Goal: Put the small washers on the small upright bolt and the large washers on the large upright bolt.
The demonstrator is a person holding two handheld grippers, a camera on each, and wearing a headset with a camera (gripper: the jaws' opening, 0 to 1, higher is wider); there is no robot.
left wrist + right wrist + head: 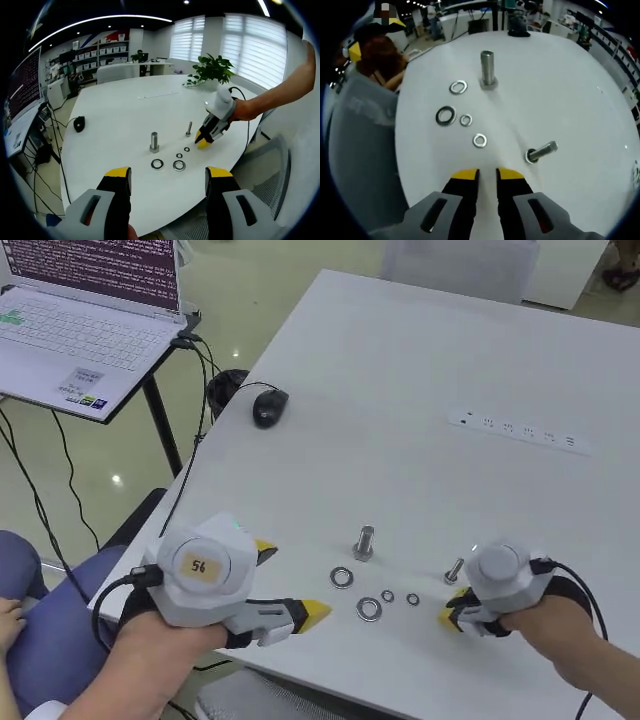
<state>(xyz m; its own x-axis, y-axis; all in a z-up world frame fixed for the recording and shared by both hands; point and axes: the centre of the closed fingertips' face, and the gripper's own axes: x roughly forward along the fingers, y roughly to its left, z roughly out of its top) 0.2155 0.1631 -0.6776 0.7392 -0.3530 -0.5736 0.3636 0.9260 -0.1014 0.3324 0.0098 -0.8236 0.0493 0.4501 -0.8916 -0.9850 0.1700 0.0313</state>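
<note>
Right gripper (487, 175): jaws nearly shut, narrow gap, nothing held. Nearest small washer (480, 140) lies flat just ahead at 12 o'clock. Small bolt (540, 151) stands near at 2 o'clock; its lean in the right gripper view is probably lens distortion.

Left gripper (168, 175): jaws wide open, empty. A large washer (157, 164) lies at 12 o'clock, with the large bolt (154, 141) upright beyond it.

The right gripper is nearer the small washers. Tip-to-table (420, 360) contact cannot be told.
</note>
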